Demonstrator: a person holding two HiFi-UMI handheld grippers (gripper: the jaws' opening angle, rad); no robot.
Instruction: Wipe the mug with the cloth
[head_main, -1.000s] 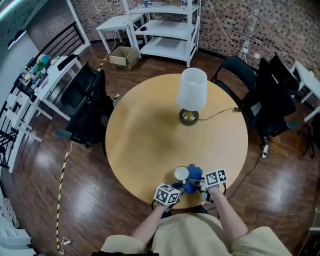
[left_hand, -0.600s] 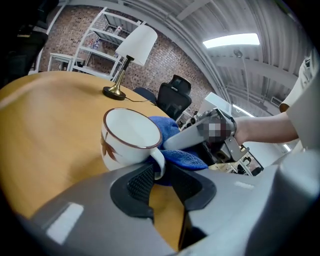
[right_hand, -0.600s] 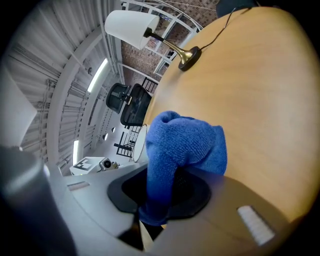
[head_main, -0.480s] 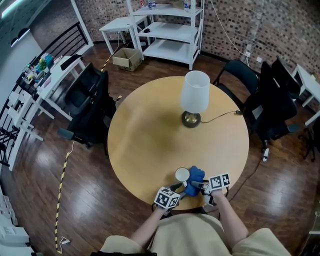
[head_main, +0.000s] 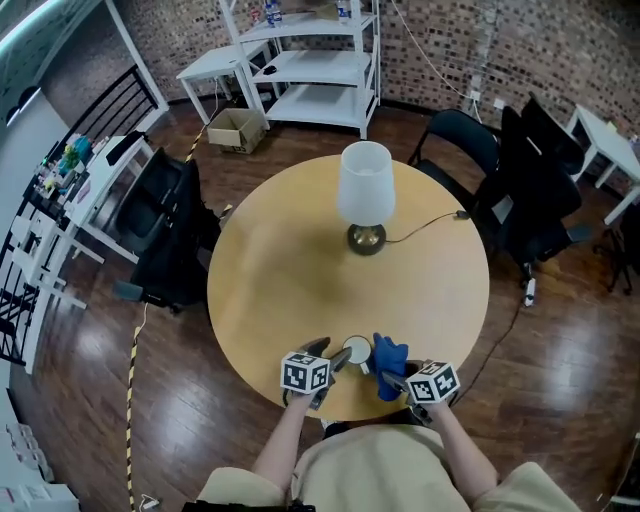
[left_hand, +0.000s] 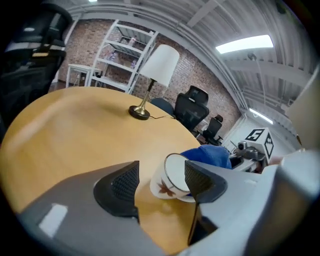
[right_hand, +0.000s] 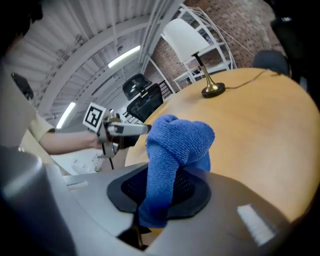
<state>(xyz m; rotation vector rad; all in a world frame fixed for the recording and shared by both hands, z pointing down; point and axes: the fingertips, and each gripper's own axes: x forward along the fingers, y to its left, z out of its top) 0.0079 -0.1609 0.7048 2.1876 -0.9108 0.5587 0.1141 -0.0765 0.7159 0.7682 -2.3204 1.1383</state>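
Two grippers in view: left gripper (left_hand: 160, 182) jaws had just been opening wide, mug (left_hand: 172, 181) loose between them (pads clear); right gripper (right_hand: 160, 192) was clamped on blue cloth (right_hand: 176, 145).

Your left gripper (left_hand: 160, 182) has just been opening its jaws, and they now stand wide apart with the white mug (left_hand: 170, 180) showing in the gap between them, neither pad pressing on it. The mug sits near you on the round wooden table (left_hand: 75, 130), a brown leaf mark on its side, with the blue cloth (left_hand: 210, 155) bunched just behind it to the right and your right gripper (left_hand: 252, 147) past that. Far across the table stands a lamp (left_hand: 157, 67) with a white shade, a white shelf (left_hand: 117, 55) to its left and dark chairs (left_hand: 192, 107) to its right.
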